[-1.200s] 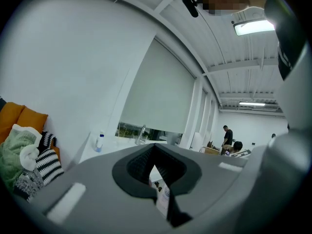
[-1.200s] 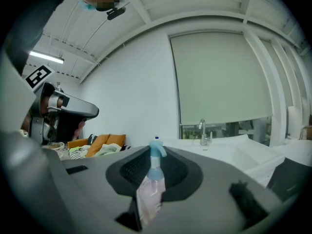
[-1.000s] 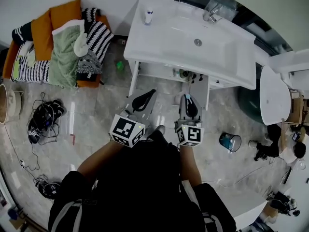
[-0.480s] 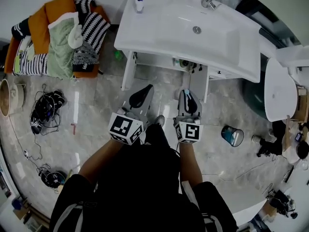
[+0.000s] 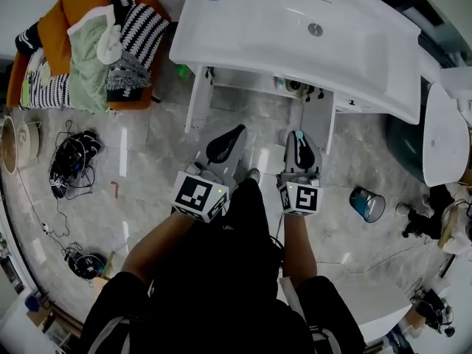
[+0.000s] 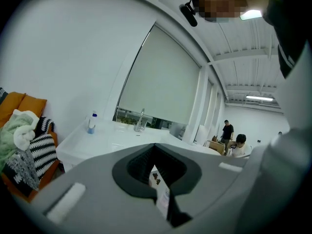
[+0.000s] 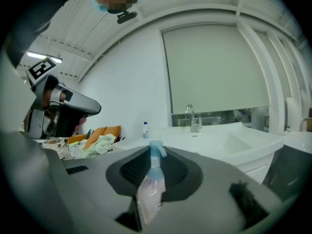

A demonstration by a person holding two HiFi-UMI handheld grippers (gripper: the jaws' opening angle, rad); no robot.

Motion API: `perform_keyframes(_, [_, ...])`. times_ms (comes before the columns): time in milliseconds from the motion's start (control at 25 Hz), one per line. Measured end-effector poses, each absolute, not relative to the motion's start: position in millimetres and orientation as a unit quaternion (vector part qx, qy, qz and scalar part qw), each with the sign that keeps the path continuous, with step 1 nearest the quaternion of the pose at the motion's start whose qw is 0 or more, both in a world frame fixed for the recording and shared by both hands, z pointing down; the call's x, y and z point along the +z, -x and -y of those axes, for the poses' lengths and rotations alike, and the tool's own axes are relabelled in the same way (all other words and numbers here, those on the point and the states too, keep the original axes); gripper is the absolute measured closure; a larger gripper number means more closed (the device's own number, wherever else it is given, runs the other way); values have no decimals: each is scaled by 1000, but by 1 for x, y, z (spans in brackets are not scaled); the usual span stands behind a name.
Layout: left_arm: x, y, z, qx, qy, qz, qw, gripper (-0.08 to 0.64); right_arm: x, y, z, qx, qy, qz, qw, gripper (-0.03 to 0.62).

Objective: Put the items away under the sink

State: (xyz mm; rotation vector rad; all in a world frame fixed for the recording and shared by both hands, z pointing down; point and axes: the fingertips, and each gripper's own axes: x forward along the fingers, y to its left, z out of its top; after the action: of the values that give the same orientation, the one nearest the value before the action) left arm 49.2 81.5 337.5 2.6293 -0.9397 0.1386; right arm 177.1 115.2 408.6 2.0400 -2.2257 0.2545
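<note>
Sink (image 5: 243,39) white, above grey marble floor (image 5: 147,153); laundry pile (image 5: 92,50) beside.

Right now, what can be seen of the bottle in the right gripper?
The bottle is small and looks like clear plastic, with a pale pinkish body, a narrow neck and a light blue spray head. It lies lengthwise in the right gripper, whose jaws clamp its body, with the head towards their tips. Nothing else touches it.

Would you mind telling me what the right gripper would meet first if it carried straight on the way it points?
The right gripper, or rather the spray bottle it holds, would likely meet the white cabinet under the sink first; depth is unclear.
</note>
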Motion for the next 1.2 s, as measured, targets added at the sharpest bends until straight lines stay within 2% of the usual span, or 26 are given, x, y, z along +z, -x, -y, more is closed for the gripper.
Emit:
perform_keyframes(160, [371, -57, -73, 40, -926, 330, 179, 554, 447, -183, -111, 90, -674, 732, 42, 520])
perform_keyframes(360, [420, -64, -58, 39, -924, 338, 175, 554, 488, -188, -97, 85, -670, 735, 62, 520])
perform_keyframes(720, [540, -76, -29, 33, -923, 333, 190, 554, 596, -210, -73, 77, -676, 731, 62, 520])
perform_keyframes(1200, [675, -99, -16, 4, -941, 295, 166, 554, 755, -236, -50, 56, -682, 728, 42, 520])
